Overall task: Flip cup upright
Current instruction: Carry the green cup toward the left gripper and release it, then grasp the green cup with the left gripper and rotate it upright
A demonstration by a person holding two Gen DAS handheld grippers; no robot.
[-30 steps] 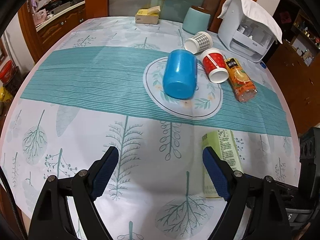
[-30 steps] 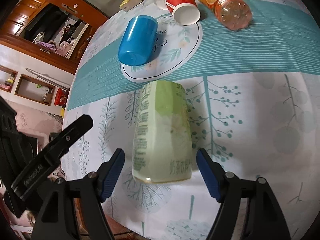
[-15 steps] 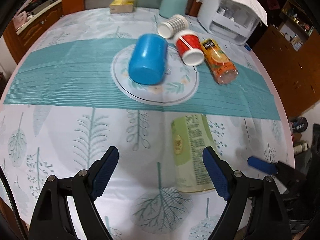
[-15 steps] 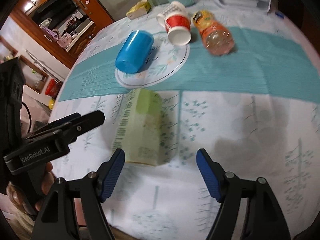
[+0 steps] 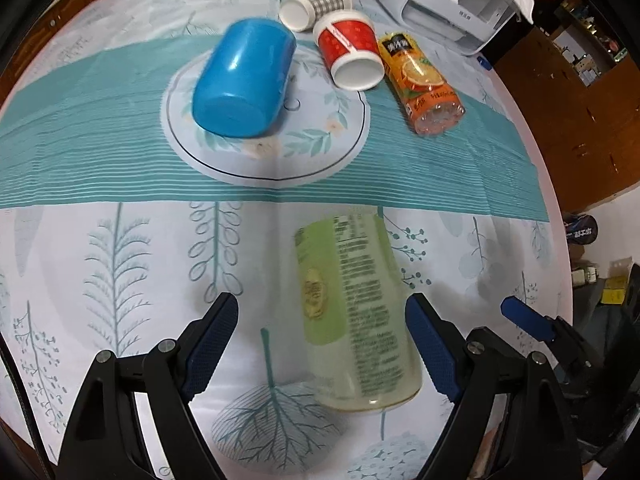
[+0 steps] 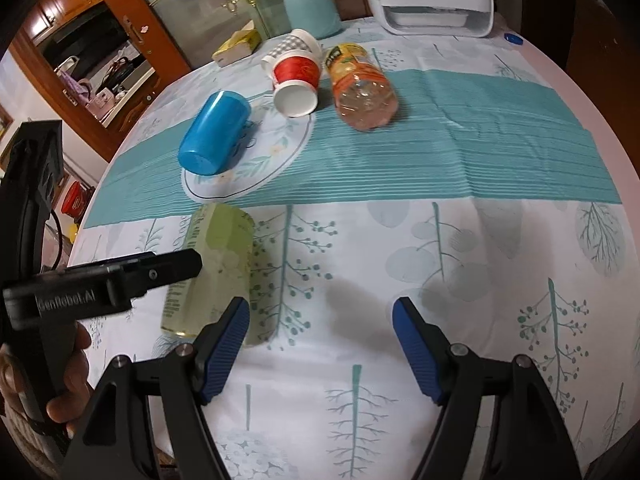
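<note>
A blue cup (image 5: 244, 80) lies on its side on the round print of the tablecloth, its base toward me; it also shows in the right wrist view (image 6: 214, 138). A red paper cup (image 5: 352, 54) and a checked paper cup (image 5: 316, 4) lie on their sides behind it. My left gripper (image 5: 322, 346) is open, its fingers on either side of a green bottle (image 5: 352, 308) lying on the table, not touching it. My right gripper (image 6: 320, 344) is open and empty over bare tablecloth, to the right of the green bottle (image 6: 216, 264).
An orange juice bottle (image 5: 424, 84) lies right of the red cup. A white appliance (image 5: 448, 0), a teal canister (image 6: 312, 14) and a tissue box (image 6: 236, 46) stand at the table's far edge. The left gripper's body (image 6: 100, 280) fills the right view's left side.
My left gripper has moved forward and right until the green bottle lies between its open fingers. My right gripper has swung right, away from the bottle.
</note>
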